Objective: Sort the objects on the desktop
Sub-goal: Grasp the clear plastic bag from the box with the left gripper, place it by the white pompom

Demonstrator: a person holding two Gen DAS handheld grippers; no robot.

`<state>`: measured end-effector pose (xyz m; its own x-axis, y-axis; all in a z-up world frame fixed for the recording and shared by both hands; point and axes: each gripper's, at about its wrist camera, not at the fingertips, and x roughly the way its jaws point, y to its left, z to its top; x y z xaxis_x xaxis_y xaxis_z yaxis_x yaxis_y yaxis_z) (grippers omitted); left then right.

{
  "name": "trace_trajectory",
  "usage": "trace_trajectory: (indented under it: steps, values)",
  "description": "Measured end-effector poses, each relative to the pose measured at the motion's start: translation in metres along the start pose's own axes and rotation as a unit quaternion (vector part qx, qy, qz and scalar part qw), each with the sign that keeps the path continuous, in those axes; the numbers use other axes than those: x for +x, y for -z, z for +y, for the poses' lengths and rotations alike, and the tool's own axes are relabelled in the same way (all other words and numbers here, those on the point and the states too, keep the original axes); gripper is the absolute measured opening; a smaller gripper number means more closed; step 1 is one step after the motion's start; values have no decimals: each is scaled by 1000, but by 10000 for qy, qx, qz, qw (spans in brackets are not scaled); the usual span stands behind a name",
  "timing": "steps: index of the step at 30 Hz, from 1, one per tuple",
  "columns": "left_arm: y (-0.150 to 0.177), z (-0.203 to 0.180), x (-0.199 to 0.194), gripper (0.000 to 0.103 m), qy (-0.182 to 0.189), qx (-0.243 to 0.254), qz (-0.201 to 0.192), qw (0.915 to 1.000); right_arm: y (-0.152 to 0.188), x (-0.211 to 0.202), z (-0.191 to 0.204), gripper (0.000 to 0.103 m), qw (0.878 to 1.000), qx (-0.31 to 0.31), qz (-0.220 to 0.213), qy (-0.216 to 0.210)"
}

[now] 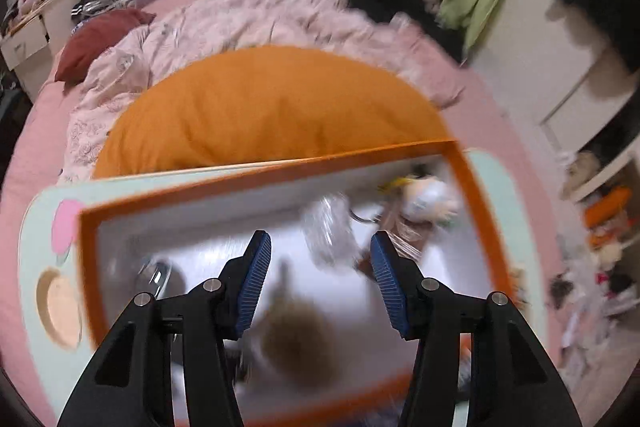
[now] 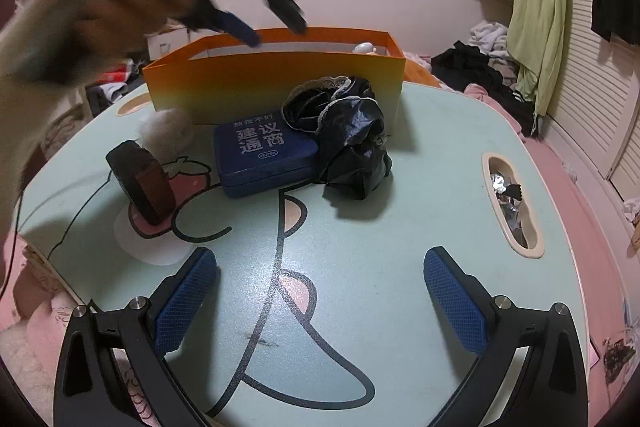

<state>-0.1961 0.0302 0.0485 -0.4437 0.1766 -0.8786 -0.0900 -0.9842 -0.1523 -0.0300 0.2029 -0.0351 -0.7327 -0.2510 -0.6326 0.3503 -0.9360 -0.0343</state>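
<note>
The left gripper (image 1: 320, 267) hangs over the orange box (image 1: 472, 183), pointing down into it; its blue pads stand apart and nothing is between them, so it is released. The inside of the box is blurred in the left wrist view, but several things lie on its white floor: a clear crumpled wrapper (image 1: 328, 227), a pale round toy (image 1: 428, 199) in the far right corner, and a brown fluffy thing (image 1: 296, 339) close under the gripper. In the right wrist view the same gripper (image 2: 276, 31) shows blurred above the left part of the box (image 2: 276, 83), held by a hand (image 2: 80, 11). The right gripper (image 2: 320, 291) hovers low over the mint table (image 2: 420, 187), its jaws wide apart and holding nothing. On the table, in front of the box, the things not yet sorted remain: a blue tin (image 2: 264, 155) with white letters, a crumpled black cloth (image 2: 348, 139) with lace edge that touches the tin on its right side, a dark round thing (image 2: 140, 179) standing on edge at the left, and a white fluffy ball (image 2: 168, 131) between it and the box. A slot (image 2: 512, 203) in the right side of the table holds some foil pieces.
</note>
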Motion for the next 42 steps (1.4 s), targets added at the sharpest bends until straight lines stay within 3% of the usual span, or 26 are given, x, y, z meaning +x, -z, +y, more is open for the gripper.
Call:
trace_trajectory:
  steps: [1,2,3,6,9,15,19,21,24,25,29,32,37,42]
  values:
    - [-4,0,11,50,-50,-38,117,9999,0,0,0,103,10000,-1,-2,-4]
    - [-8,1,22,37,-55,-123,257,9996,-1,0,0,103,10000,-2,-4,-7]
    - [-9,3,28,33,-34,-215,313,9993,-1,1,-1,103,10000,-3,-7,-13]
    - [-10,8,11,30,297,-261,45,9992,-2,1,-1,103,10000,-4,-15,-20]
    - [5,13,-39,30,756,-164,-505,9957,-2,1,-1,103,10000,-3,-17,-20]
    - [89,29,-118,30,1327,257,-1037,9854,-2,1,-1,103,10000,-8,-20,-17]
    - [140,38,-105,30,1557,76,-929,9834,-2,1,-1,103,10000,-9,-20,-14]
    - [143,34,-84,30,1459,154,-733,9865,-2,0,-1,103,10000,-9,-23,-15]
    - [141,26,-68,35,886,92,-763,9931,-2,0,-1,103,10000,-8,-22,-15]
    - [141,23,-68,41,814,76,-792,9935,-1,0,-1,103,10000,-5,-23,-13]
    - [150,14,-90,62,1126,367,-1146,9863,-1,0,0,103,10000,-4,-25,-9]
    - [160,22,-112,80,870,605,-1408,9843,-1,0,0,103,10000,-4,-25,-10]
    - [198,35,-120,81,142,1254,-1138,9855,-1,0,0,103,10000,-4,-28,-8]
    - [242,37,-115,81,254,1888,-914,9774,0,0,-1,103,10000,0,-32,-8]
